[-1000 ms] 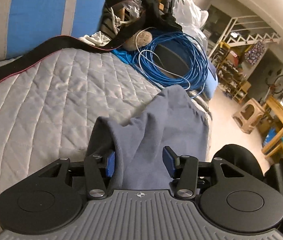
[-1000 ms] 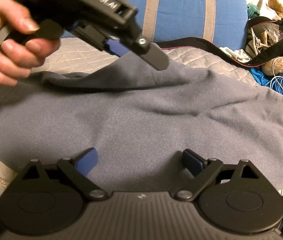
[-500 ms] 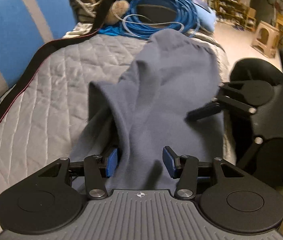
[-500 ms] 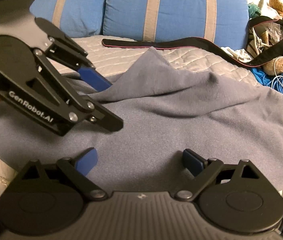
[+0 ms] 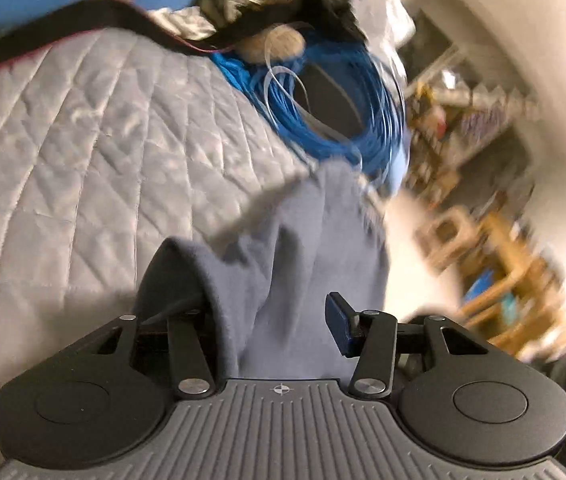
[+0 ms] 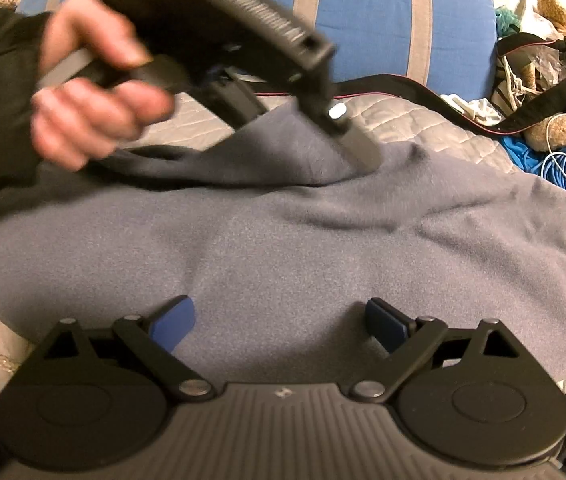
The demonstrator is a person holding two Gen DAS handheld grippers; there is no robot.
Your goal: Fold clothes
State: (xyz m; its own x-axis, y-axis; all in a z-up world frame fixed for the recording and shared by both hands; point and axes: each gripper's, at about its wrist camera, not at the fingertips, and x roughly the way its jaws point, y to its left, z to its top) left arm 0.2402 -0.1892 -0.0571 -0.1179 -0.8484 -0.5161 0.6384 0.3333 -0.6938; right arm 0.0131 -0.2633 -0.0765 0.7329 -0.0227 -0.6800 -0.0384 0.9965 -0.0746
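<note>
A soft grey-blue fleece garment [image 6: 283, 248] lies spread across a bed covered with a pale grey diamond-quilted cover [image 5: 83, 152], its far end reaching toward the coil of bright blue cable [image 5: 335, 108] at the bed's edge. The left tool [image 5: 275, 316] has a bunched fold of the garment running up between its jaws; the cloth drapes over and hides the left pad, while the dark blue right pad stands just clear of it, so whether the fold is truly pinched cannot be told. From the right wrist view, a bare hand [image 6: 91, 92] in a dark sleeve holds this black tool tilted downward, its tip lying against a raised ridge of the fleece, and the picture is blurred there. The right tool [image 6: 281, 320] hovers low over the near part of the garment with its blue-padded jaws spread wide and nothing between them but flat fabric below. A blue cushion with beige stripes [image 6: 363, 20] stands at the back of the bed, a black strap with red edging [image 6: 423, 96] lies before it, and a brown teddy bear [image 6: 561, 8] sits at the upper right among clutter.
</note>
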